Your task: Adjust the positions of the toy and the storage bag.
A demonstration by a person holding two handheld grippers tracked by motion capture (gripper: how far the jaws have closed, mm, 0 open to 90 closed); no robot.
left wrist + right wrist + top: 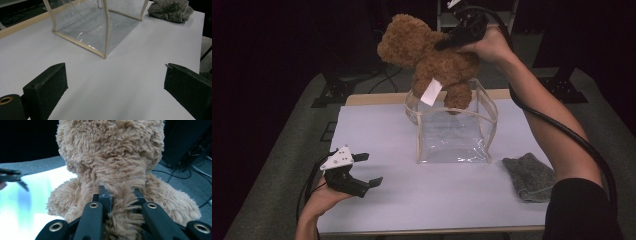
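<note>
High view: I am gripping the teddy bear [432, 55] with right gripper [452, 41] above the clear bag [454, 125]; left gripper [362, 170] resting released at near left

Crumpled grey knitted cloth [529, 176] lying flat at 4 o'clock on white-topped table [377, 135], near right edge. Black cables [384, 80] snaking over grey floor past table's 12 o'clock side.

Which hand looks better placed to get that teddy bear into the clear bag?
The right. Its gripper is already shut on the teddy bear, held just above the clear bag. The left gripper sits open near the table's front edge, away from both.
</note>
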